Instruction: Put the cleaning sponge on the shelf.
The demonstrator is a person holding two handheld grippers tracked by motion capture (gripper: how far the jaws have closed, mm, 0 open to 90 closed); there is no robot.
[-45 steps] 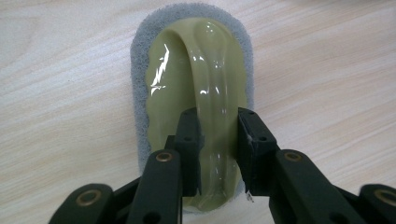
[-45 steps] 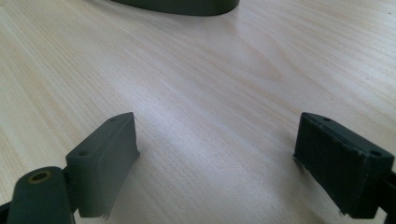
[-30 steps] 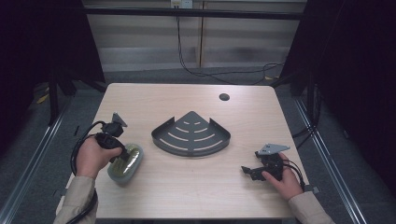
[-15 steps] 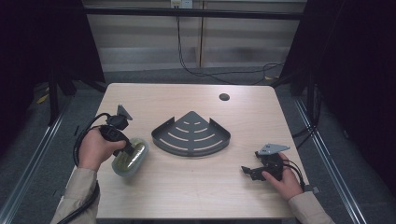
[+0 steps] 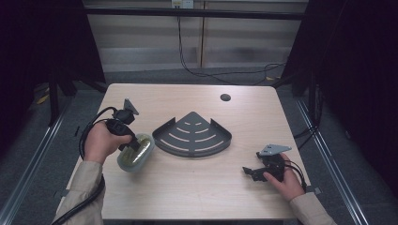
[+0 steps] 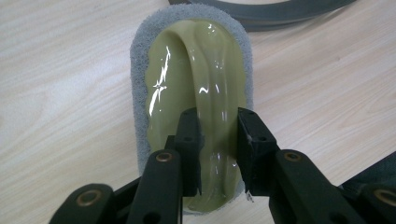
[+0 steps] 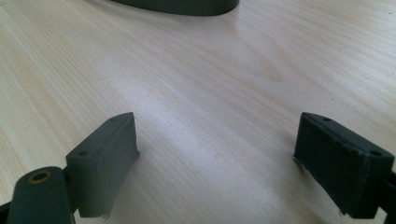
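Shifted forward and toward the middle of the counter since a second ago: left claw (image 5: 133, 146), together with the oval scrubbing pad with its glossy olive-green plastic handle (image 5: 135, 152). Now lying just beside the left edge of the dark grey quarter-round corner shelf tray (image 5: 193, 136), nearer than before, though whether touching cannot be told from the high view. Unchanged over the same second: right claw (image 5: 251, 172), tray, and the small dark round hole (image 5: 225, 97) near the far edge of the pale wooden counter (image 5: 197, 192).

Seen through the left gripper view: left claw (image 6: 218, 140) closed narrowly on the raised arched ridge of the olive-green handle (image 6: 198, 88), one black pad pressed against each side of that ridge. Grey fibrous pad rim (image 6: 138, 93) showing round the handle, flat on the wood. Curved grey wall of the tray (image 6: 266, 11) crossing the top of that view, just beyond the far end of the scrubber.

Gripped from above by the person's left hand (image 5: 99, 142), black cable looping back along the tan sleeve.

Right claw (image 7: 215, 158) spread wide, holding nothing, bare wood grain between the two black pads, low over the counter. Held by the right hand (image 5: 286, 180) near the front right part of the counter, well apart from the tray, whose dark rim (image 7: 182, 7) shows at the top of the right gripper view.
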